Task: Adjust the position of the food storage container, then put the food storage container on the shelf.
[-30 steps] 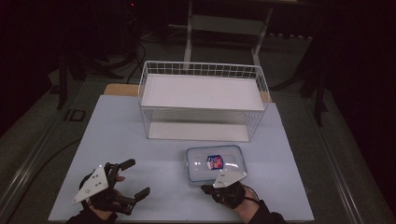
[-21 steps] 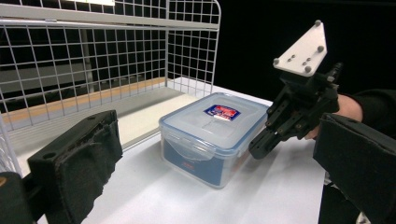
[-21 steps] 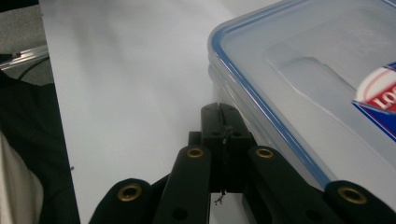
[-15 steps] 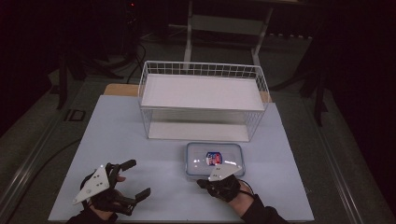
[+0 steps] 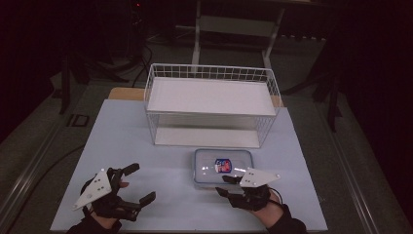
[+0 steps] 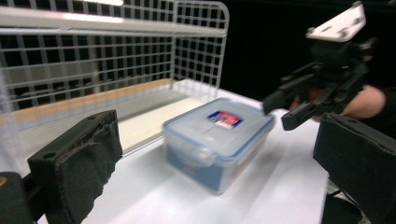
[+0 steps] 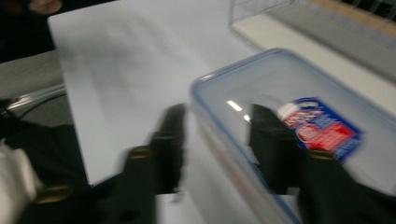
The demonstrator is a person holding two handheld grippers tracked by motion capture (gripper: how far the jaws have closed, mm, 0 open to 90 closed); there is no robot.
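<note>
Box (image 5: 223, 168): clear plastic tub with a blue-rimmed snap lid and a red and blue label (image 5: 223, 165) on top; it sits flat on the table (image 5: 122, 141), just in front of the wire rack (image 5: 212, 105) and right of centre.
Contents: you cannot tell from these frames whether anything is inside, so treat the weight as unknown; it is probably light.
Stiffness: walls and lid look rigid, so a squeeze should hold without crushing it.
Surface: smooth and glossy, likely slippery against your pads; the rounded corners give little purchase.
Where to grip: take the rim under the lid or a side latch, not the flat top; the near left corner is the one closest to you.
Right gripper (image 5: 225, 185): at the box's near left corner with its jaws spread, one over the lid and one outside the wall, apparently straddling the edge; the right gripper view is blurred, so you cannot be sure of contact.
Left gripper (image 5: 139, 184): well apart from the box, low over the table's near left, jaws wide open and empty.
Risk: pinching just one corner may let the box pivot or slide, so support the far side too.
</note>
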